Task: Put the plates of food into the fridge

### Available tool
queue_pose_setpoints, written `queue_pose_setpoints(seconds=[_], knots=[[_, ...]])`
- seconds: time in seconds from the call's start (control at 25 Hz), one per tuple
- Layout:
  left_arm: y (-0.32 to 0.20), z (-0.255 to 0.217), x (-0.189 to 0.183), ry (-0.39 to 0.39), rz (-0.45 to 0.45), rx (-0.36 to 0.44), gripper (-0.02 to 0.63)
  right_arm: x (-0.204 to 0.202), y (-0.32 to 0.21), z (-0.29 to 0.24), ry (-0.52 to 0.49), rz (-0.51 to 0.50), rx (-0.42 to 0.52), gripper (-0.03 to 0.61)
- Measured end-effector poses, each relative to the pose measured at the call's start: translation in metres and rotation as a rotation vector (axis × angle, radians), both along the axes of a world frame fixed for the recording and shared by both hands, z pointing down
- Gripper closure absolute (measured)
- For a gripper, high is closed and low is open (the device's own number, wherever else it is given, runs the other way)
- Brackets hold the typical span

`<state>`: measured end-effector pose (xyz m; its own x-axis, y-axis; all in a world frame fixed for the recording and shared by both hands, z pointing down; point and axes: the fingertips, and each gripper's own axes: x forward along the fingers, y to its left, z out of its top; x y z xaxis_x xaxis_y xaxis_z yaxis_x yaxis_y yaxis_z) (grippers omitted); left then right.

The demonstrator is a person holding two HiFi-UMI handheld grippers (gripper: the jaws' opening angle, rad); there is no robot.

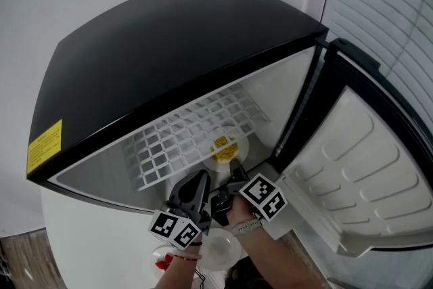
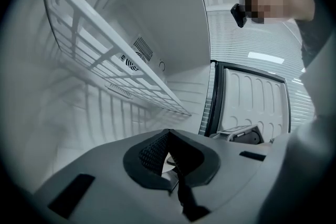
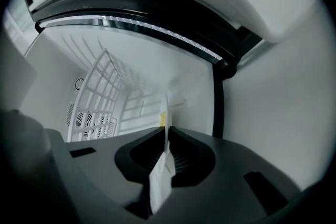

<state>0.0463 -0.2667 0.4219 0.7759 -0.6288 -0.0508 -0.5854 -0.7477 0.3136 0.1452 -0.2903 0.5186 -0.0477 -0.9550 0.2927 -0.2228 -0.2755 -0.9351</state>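
Fridge [image 1: 169, 44] holds plate [image 1: 241, 144] of yellow food [image 1: 222, 145].

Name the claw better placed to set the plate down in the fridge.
Right: the right claw is clamped on the rim of the plate, which is inside the fridge. The left claw is shut on nothing.
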Motion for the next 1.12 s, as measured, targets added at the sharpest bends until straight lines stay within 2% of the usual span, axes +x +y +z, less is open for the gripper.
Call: queue_pose_setpoints(seconds=[0.28,0.44,0.56,0.68,0.76,0.84,1.12], knots=[[0.001,-0.005,0.0,0.024,0.016,0.017,0.607,0.004,-0.007,0.0,0.18,-0.074,-0.055,0.555],[0.001,-0.005,0.0,0.029,0.018,0.017,0.607,0.01,-0.007,0.0,0.342,-0.093,-0.096,0.489],[0.001,-0.005,0.001,0.029,0.023,0.019,0.607,0.014,-0.008,-0.001,0.43,-0.098,-0.11,0.479],[0.001,-0.005,0.0,0.035,0.023,0.012,0.607,0.014,-0.009,0.001,0.486,-0.122,-0.133,0.442],[0.002,-0.006,-0.001,0.054,0.017,0.003,0.607,0.012,-0.012,0.003,0.504,-0.144,-0.147,0.382],[0.002,-0.008,-0.003,0.07,0.011,0.003,0.607,0.012,-0.014,0.003,0.548,-0.172,-0.159,0.353],[0.002,-0.007,-0.002,0.064,0.008,0.0,0.607,0.014,-0.018,-0.002,0.785,-0.217,-0.166,0.308]])
